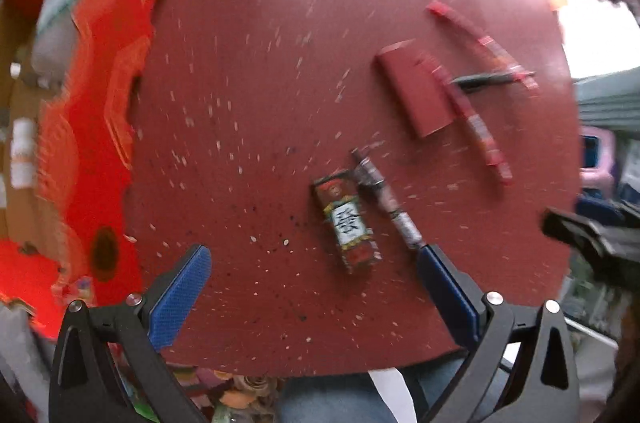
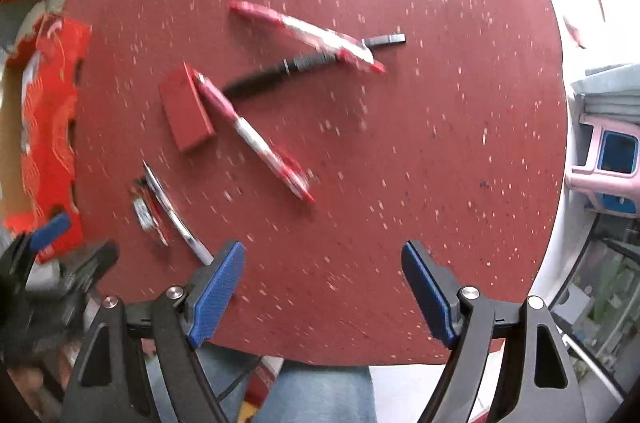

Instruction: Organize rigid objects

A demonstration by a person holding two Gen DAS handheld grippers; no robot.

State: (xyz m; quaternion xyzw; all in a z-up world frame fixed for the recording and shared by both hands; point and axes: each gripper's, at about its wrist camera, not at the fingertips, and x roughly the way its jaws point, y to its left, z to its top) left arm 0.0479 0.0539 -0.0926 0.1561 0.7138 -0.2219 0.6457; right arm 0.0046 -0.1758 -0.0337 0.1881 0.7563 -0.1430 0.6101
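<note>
Your left hand-held gripper (image 1: 314,265) and right hand-held gripper (image 2: 322,263) both gape wide, holding nothing, above the surface (image 2: 400,151); red box (image 2: 186,111) at ten o'clock.

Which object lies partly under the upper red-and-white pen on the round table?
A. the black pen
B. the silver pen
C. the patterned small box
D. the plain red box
A: in the right wrist view the black pen runs beneath the upper red-and-white pen, which crosses over it.
</note>
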